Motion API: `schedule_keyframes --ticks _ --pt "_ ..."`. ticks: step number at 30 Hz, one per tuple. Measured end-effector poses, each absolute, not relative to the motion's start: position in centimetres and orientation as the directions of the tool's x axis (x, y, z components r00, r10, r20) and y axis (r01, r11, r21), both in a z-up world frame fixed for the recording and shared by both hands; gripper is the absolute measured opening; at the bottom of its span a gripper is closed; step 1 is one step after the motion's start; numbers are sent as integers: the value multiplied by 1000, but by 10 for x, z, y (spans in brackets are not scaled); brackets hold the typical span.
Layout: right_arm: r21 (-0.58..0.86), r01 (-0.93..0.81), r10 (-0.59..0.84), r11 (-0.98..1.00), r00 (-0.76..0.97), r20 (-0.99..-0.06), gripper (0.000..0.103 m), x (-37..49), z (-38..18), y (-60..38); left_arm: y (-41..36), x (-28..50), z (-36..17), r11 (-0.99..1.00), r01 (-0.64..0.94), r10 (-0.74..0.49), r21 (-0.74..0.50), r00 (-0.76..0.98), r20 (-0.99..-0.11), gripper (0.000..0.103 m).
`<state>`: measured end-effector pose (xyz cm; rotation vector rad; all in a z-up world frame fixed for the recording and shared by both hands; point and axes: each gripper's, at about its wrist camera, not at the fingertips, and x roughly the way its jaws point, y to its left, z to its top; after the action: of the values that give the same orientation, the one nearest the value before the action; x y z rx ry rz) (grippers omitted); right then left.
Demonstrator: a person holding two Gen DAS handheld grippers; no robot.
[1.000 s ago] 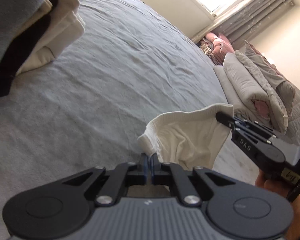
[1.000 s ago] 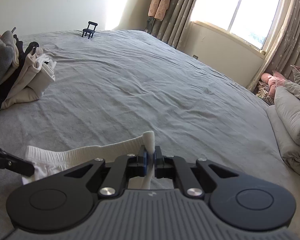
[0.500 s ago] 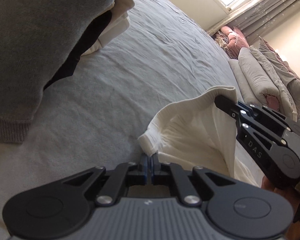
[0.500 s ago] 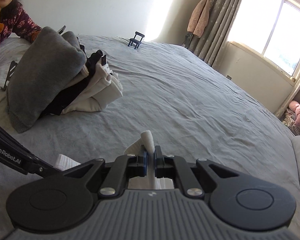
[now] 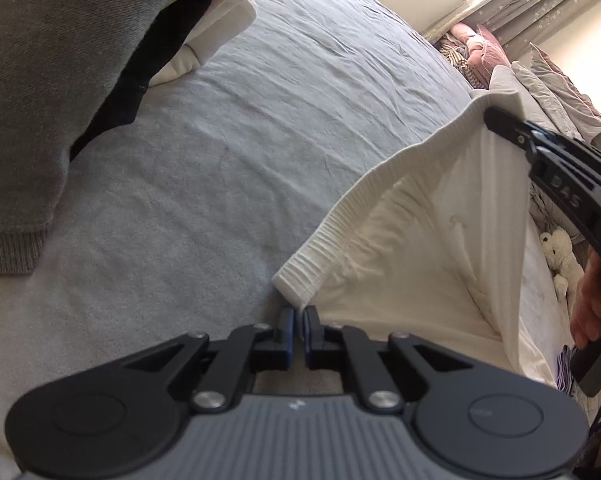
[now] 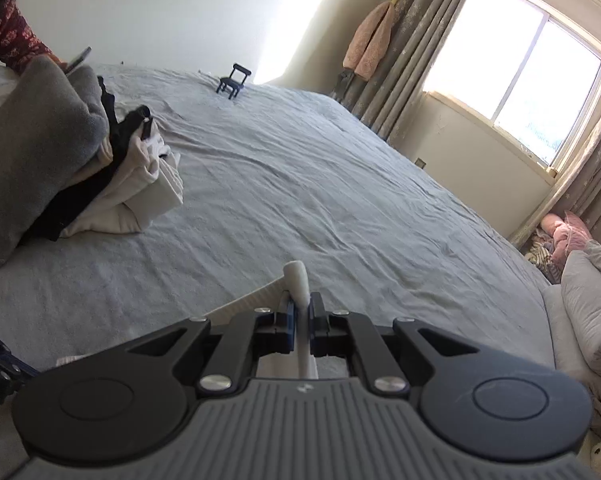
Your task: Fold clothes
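Grey-sheeted bed [image 6: 300, 184] is carrying a pile of folded clothes [image 6: 60, 168] lying at its left edge; small black stand [image 6: 233, 80] sitting near the far edge.

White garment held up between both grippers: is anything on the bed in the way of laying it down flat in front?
Nothing visible is. The white garment hangs pinched by the left gripper and right gripper. The grey bed ahead is bare cloth; the pile of clothes sits off to the left, and the small black stand is far back.
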<state>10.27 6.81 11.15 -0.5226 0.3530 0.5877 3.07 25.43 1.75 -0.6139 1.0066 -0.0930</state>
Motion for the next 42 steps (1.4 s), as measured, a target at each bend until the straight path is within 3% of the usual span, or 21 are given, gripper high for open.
schedule_keyframes --ticks 3,10,13,17,23,26,28,29,39,42 --pt "-343 -649 495 679 750 -438 8 69 104 57 258 30 17 814 -221 -358 -538 539 -763 6" --pt "-325 -787 506 524 595 -624 7 8 44 40 264 26 28 817 -245 -323 -522 555 -766 16" --pt "-252 -795 529 552 567 -631 17 13 53 36 267 28 31 825 -261 -289 -501 568 -771 17" --pt "-147 -787 559 599 542 -627 17 26 69 32 270 31 33 830 -271 -266 -488 577 -772 17" --pt "150 -800 702 581 400 -590 19 62 97 18 268 34 35 837 -252 -271 -486 581 -768 17" --pt "256 -832 783 492 294 -548 24 66 109 13 269 34 36 835 -249 -276 -491 583 -765 17" --pt "228 -851 775 473 278 -568 43 58 109 17 269 35 36 834 -248 -276 -492 584 -763 17" --pt "200 -858 759 473 281 -588 44 54 107 19 269 36 37 834 -249 -276 -493 585 -763 17" --pt "126 -789 634 602 375 -677 42 88 84 32 255 43 39 856 -207 -275 -474 594 -756 17" --pt "108 -765 593 635 394 -702 13 102 77 38 251 46 36 870 -198 -267 -451 580 -770 17"
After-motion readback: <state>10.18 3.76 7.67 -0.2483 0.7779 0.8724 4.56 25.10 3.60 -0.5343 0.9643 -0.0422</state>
